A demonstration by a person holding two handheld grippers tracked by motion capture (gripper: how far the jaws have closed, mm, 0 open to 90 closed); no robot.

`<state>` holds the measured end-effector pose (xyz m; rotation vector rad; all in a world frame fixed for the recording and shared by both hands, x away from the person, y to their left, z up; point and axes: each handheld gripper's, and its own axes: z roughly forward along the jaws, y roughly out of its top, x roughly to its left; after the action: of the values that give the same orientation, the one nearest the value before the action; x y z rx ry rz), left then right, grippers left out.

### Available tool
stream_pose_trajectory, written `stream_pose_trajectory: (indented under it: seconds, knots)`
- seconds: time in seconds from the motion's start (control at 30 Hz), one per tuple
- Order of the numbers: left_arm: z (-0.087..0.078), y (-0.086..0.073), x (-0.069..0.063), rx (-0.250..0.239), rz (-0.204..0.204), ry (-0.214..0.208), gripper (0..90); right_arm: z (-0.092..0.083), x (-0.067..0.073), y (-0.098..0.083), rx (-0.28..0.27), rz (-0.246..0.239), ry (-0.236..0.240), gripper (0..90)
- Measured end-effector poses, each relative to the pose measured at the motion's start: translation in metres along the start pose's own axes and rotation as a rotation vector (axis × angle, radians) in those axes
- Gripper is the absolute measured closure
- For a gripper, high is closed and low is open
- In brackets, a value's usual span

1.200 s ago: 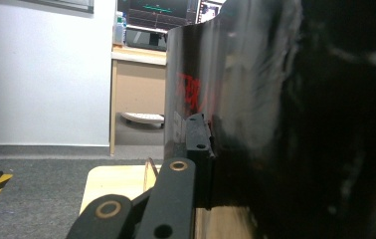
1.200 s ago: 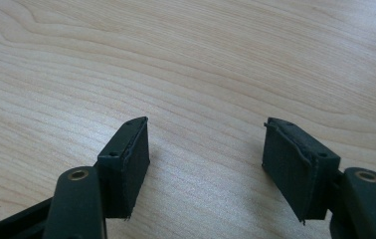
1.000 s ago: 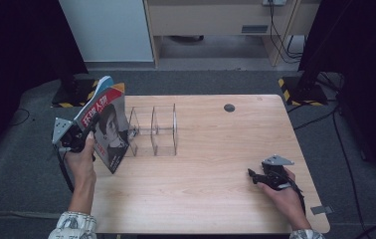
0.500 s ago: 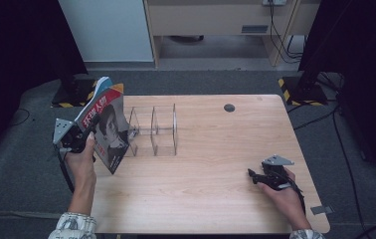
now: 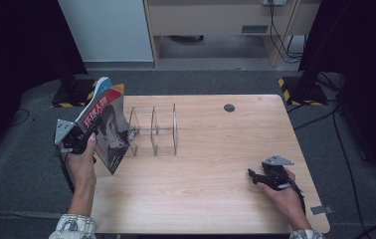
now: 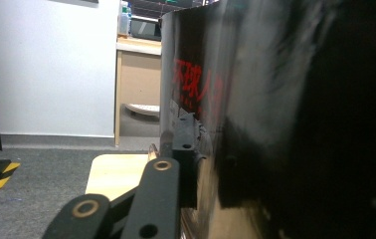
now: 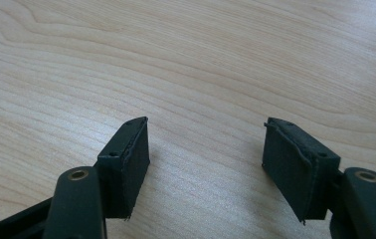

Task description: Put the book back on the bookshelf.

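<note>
A magazine point(image 5: 107, 127) with red lettering and a face on its cover stands tilted at the table's left edge, beside a clear acrylic rack point(image 5: 153, 129). My left gripper point(image 5: 92, 136) holds it by its near edge. In the left gripper view one pad point(image 6: 183, 149) still lies against the glossy cover point(image 6: 275, 124), and the other jaw is hidden behind it. These jaws have just been opening, with the magazine between them. My right gripper point(image 5: 253, 177) rests low at the table's front right. Its jaws point(image 7: 206, 159) stand open over bare wood with nothing between them.
The wooden table point(image 5: 216, 149) has a small black round grommet point(image 5: 229, 107) near its far edge. Dark floor and yellow-black striped bases lie beyond the table on both sides. A white panel and a wooden cabinet stand behind.
</note>
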<state>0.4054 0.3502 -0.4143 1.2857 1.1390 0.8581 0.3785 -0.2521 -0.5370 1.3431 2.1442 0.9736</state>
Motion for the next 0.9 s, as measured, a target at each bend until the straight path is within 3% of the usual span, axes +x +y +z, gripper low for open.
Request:
stream_pose_trajectory:
  seconds: [0.9]
  knots:
    - [-0.0049,-0.0014,-0.0034,-0.016,0.022,0.031,55.6,0.0,0.0003,-0.0001,-0.002,0.0,-0.001,34.6]
